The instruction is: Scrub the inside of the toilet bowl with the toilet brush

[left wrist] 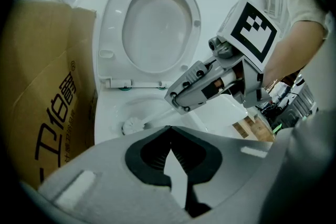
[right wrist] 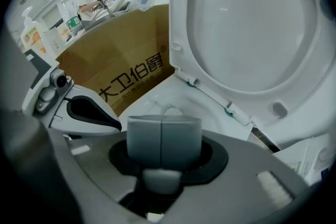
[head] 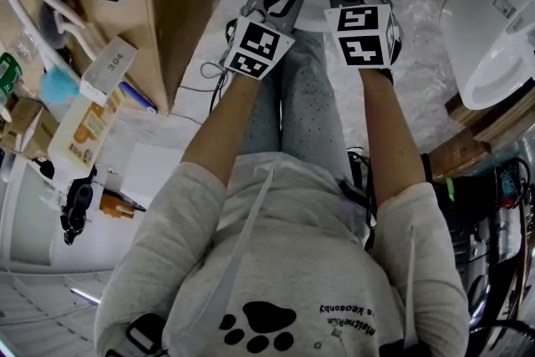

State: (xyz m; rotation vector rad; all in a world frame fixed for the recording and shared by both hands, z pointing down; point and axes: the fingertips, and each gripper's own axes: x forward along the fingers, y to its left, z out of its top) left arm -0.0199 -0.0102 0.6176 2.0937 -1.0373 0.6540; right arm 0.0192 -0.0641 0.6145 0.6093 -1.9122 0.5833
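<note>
I judge scrubbing is the step: right hand-held gripper [left wrist: 181, 104] clamps the white plastic toilet brush [left wrist: 132, 124], head seemingly touching the white ceramic toilet bowl [left wrist: 103, 113] near its left rim. Left hand-held gripper [left wrist: 168, 131] pinched together, empty. Next: sweep round the wall.

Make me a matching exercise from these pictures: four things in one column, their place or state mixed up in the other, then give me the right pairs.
Things
1. toilet lid
2. brush head
3. cardboard box
4. left gripper

Place or state
A. jaws together, nothing held
B. down inside the toilet bowl
C. raised open
D. stands beside the bowl

Pairs: 1-C, 2-B, 3-D, 4-A
</note>
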